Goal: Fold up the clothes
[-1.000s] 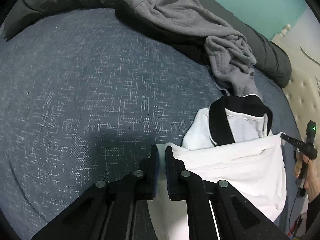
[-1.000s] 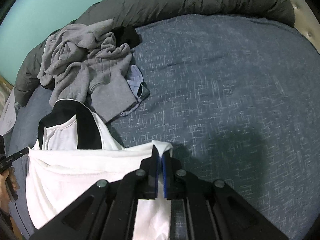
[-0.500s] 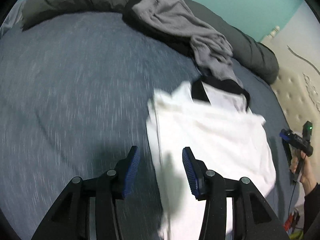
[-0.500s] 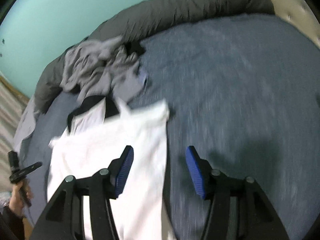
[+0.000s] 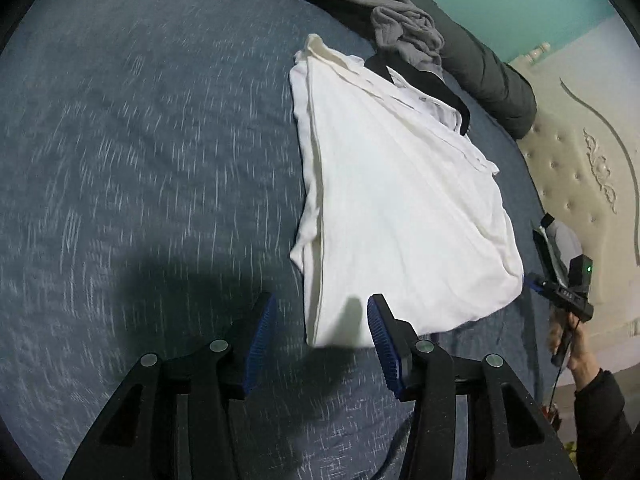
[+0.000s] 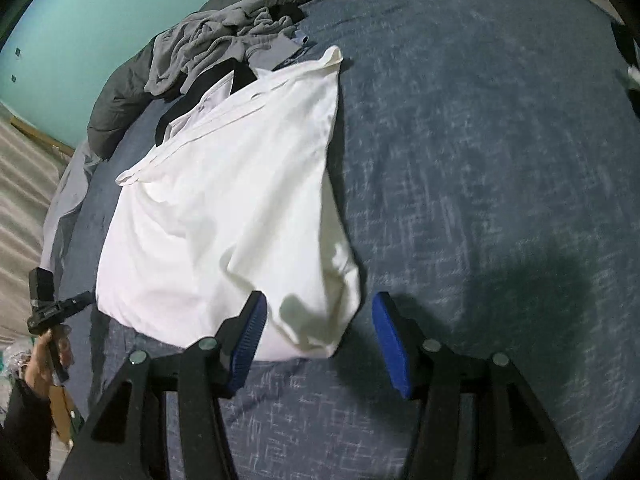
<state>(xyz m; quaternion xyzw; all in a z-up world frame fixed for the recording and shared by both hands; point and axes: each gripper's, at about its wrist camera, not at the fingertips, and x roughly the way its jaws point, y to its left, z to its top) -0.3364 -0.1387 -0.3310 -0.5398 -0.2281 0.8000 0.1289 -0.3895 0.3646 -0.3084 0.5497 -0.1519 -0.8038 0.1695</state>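
Grippers, two, left gripper (image 5: 318, 328), right gripper (image 6: 318, 326), both gaping, one white shirt (image 5: 400, 208)

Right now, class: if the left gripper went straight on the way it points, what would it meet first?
Most likely the near edge of the white garment, which lies just ahead of the open left gripper on the blue bedcover. Depth is unclear.

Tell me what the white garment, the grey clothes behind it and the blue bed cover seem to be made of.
White folded garment: thin matte knit, probably cotton jersey; it lies in soft shallow creases, with black trim at the neck.
Grey crumpled clothes: thicker, fuzzy-looking, likely fleece or sweatshirt knit; bulky rounded folds.
Blue bed cover: matte woven-looking fabric with pale flecks; fibre unclear.
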